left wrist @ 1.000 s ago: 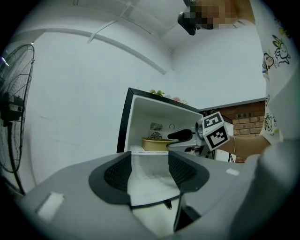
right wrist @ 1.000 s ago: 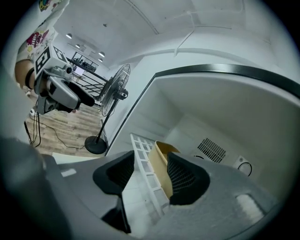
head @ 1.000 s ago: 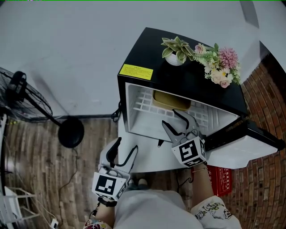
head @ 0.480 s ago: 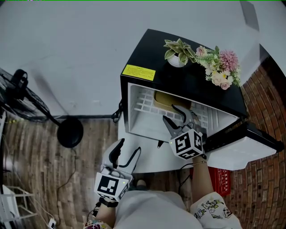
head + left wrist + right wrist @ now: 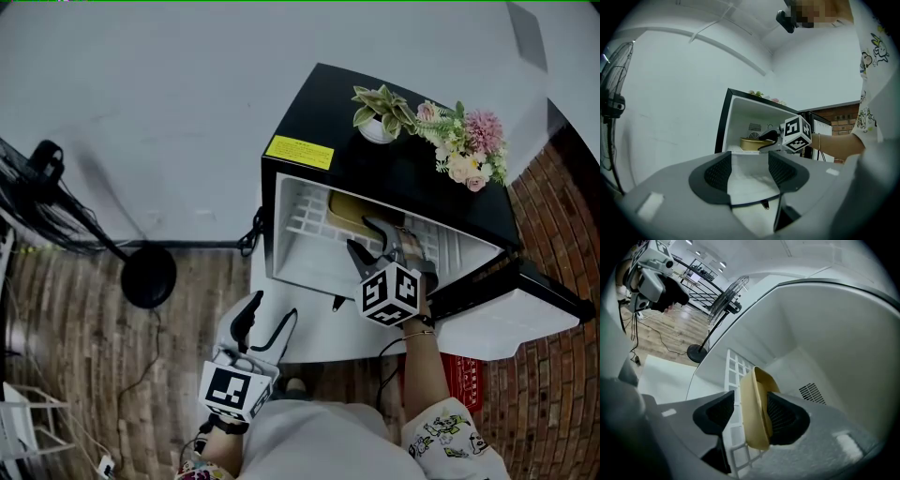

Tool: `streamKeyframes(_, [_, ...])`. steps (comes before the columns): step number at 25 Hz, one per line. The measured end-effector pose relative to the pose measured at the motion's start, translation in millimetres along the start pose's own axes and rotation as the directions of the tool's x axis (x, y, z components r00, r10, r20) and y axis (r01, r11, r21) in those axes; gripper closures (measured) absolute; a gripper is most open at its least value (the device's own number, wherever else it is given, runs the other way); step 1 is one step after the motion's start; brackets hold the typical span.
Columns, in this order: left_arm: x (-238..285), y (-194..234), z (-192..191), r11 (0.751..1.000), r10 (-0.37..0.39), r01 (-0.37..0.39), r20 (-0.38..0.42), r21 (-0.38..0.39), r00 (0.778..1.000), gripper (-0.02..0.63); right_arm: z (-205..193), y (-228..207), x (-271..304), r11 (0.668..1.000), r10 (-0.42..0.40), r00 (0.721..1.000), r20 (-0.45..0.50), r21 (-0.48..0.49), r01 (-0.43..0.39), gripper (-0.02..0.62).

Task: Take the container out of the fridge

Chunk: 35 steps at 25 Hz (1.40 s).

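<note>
A black mini fridge (image 5: pixel 375 173) stands open with a shallow yellow container (image 5: pixel 349 208) on its white wire shelf (image 5: pixel 307 221). My right gripper (image 5: pixel 367 234) reaches into the fridge. In the right gripper view the container (image 5: pixel 757 404) stands on edge between the jaws of the right gripper (image 5: pixel 751 411). One jaw is inside the container against its wall, the other is a little apart outside, so the gripper is open. My left gripper (image 5: pixel 272 307) hangs low in front of the fridge, open and empty. From there I see the container (image 5: pixel 751 143) and the right gripper (image 5: pixel 767 139) at its rim.
The fridge door (image 5: pixel 511 314) is swung out to the right. A potted plant (image 5: pixel 380 112) and a flower bunch (image 5: pixel 466 142) sit on the fridge top. A standing fan (image 5: pixel 47 202) with a round base (image 5: pixel 148 277) is at the left. A red box (image 5: pixel 466 377) lies under the door.
My right gripper has moved forward into the fridge until its jaws straddle the container's wall. The left gripper has stayed about where it was.
</note>
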State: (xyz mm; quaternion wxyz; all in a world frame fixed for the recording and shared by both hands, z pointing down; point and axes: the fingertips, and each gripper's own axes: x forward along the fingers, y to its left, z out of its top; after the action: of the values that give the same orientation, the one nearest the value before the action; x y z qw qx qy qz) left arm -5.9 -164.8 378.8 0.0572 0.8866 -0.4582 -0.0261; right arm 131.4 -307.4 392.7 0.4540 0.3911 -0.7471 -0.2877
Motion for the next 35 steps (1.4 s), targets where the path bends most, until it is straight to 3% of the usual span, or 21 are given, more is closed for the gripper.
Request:
streamKeyframes(9, [-2.6, 2.3, -0.7, 1.0, 0.011, -0.011, 0.012, -0.007, 1.0, 0.367, -7.5, 1.6, 6.6, 0.997, 0.001, 0.998, -0.055, -0.074, -0.005, 0.445])
streamKeyframes(21, [-5.8, 3.5, 1.4, 1.0, 0.017, -0.017, 0.021, -0.008, 1.0, 0.368, -4.6, 0.4, 1.1, 0.993, -0.019, 0.998, -0.062, -0.121, 0.011, 0.553])
streamKeyframes(35, [-12.6, 1.0, 1.9, 1.0, 0.021, -0.021, 0.021, -0.003, 1.0, 0.372, -3.0, 8.2, -5.4, 0.99, 0.003, 0.998, -0.067, -0.14, -0.012, 0.575])
